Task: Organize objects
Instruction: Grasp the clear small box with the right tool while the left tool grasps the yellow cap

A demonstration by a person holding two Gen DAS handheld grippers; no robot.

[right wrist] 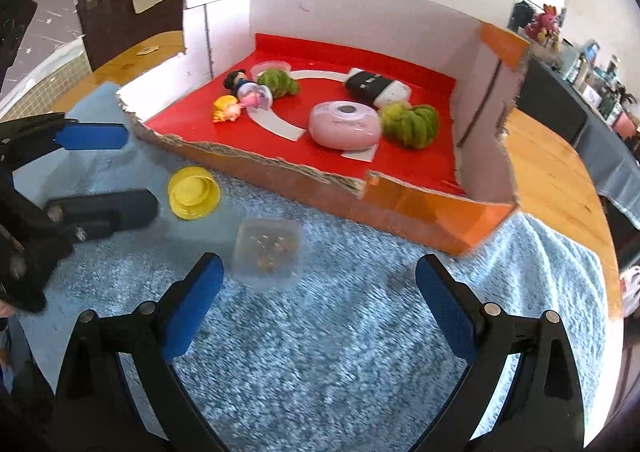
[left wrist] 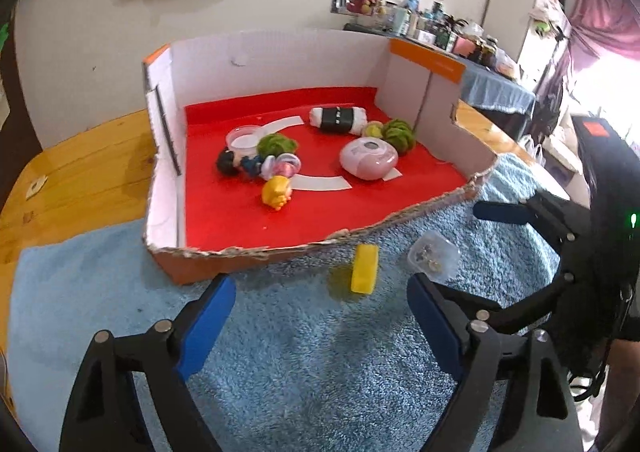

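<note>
Two things lie loose on your blue towel (right wrist: pixel 320 352), both in front of the torn front edge of the cardboard box (right wrist: pixel 400 211): a yellow lid (right wrist: pixel 193 192) and a small clear container (right wrist: pixel 269 252) with dark bits inside, too blurred for you to name.

Your left gripper (left wrist: pixel 320 328) stands spread over bare towel with nothing between its blue pads (left wrist: pixel 206 322); the yellow lid (left wrist: pixel 364 268) sits just ahead of it, untouched. From the right wrist view the same gripper (right wrist: pixel 108 171) reaches in at the left edge of the towel, its lower finger ending just beside the lid.

Your right gripper (right wrist: pixel 316 308) is also spread and empty. The clear container lies just ahead of its left pad (right wrist: pixel 192 308), apart from it. In the left wrist view you see that gripper (left wrist: pixel 456 242) straddling the clear container (left wrist: pixel 434 254), neither pad pressing on it.

Inside the box, on the red floor (right wrist: pixel 400 167), you have a pink oval case (right wrist: pixel 344 124) near the middle, a green ridged toy (right wrist: pixel 412 123) touching it toward the right wall, and a black-and-white roll (right wrist: pixel 378 85) behind them near the back wall. At the left end a second green toy (right wrist: pixel 278 83), a dark-haired figure (right wrist: pixel 236 80), a pink-and-clear ball (right wrist: pixel 258 96) and a yellow figure (right wrist: pixel 226 110) cluster together.

The box and towel rest on a wooden table (right wrist: pixel 552 171).
</note>
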